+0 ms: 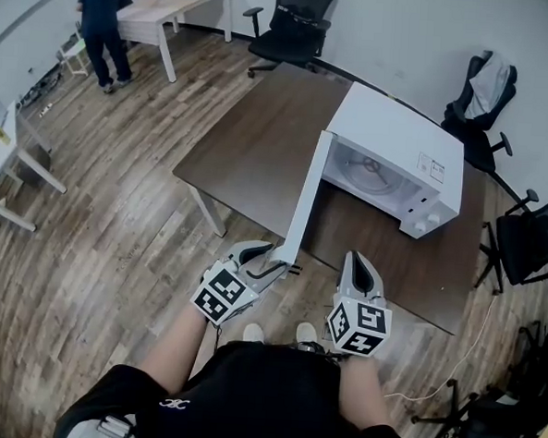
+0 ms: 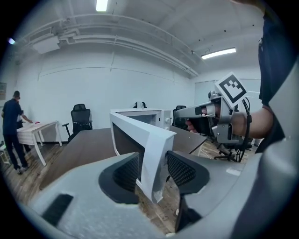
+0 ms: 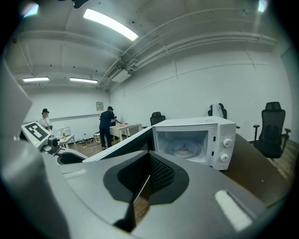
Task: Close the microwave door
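Observation:
A white microwave [image 1: 398,161] stands on a dark brown table [image 1: 250,156], its door [image 1: 305,201] swung wide open toward me. My left gripper [image 1: 269,264] is at the door's free edge. In the left gripper view, the left gripper [image 2: 154,172] is open with the door edge [image 2: 149,154] between the pads, a small gap showing on the right side. My right gripper [image 1: 358,268] hovers over the table's near edge right of the door, holding nothing. Seen in its own view, the right gripper [image 3: 149,179] is shut, facing the open cavity [image 3: 187,142].
Black office chairs stand behind the table [image 1: 295,25] and to its right [image 1: 480,96] [image 1: 532,243]. A person [image 1: 103,22] stands at a white desk [image 1: 171,8] at the far left. A white cable [image 1: 449,382] lies on the wood floor at the right.

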`<move>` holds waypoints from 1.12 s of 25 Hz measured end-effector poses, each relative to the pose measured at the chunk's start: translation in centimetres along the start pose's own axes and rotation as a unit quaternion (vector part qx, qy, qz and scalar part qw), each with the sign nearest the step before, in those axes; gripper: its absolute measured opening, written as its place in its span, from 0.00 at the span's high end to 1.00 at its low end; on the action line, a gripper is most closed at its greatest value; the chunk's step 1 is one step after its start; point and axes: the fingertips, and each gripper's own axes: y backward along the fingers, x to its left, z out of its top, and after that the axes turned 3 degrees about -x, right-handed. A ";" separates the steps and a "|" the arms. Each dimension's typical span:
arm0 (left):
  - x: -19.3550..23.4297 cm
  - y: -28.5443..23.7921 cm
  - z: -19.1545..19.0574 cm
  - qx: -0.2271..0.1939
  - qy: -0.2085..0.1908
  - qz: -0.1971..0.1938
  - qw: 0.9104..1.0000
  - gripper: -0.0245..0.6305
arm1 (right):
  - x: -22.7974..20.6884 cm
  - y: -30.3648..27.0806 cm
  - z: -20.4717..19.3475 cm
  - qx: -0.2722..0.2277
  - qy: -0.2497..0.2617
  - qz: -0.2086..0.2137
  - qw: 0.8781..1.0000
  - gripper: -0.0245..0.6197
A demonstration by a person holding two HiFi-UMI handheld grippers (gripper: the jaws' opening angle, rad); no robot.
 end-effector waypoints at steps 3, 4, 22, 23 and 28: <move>-0.5 -0.6 0.2 -0.005 0.004 -0.012 1.000 0.63 | -1.1 0.9 0.0 -0.002 -0.002 -0.015 1.000 0.95; -0.8 -0.9 0.2 -0.006 0.007 -0.019 1.000 0.63 | -1.5 1.2 0.0 -0.003 -0.004 -0.021 1.000 0.95; -7.2 -8.2 2.8 0.007 -0.028 -0.105 0.994 0.65 | -11.4 7.4 -0.5 -0.015 -0.026 -0.112 0.993 0.95; -7.5 -8.6 3.0 0.009 -0.029 -0.105 0.994 0.64 | -12.0 7.7 -0.5 -0.015 -0.027 -0.116 0.993 0.95; -8.8 -11.3 3.9 0.018 -0.037 -0.094 0.995 0.64 | -15.3 9.1 -0.3 -0.018 -0.033 -0.135 0.990 0.95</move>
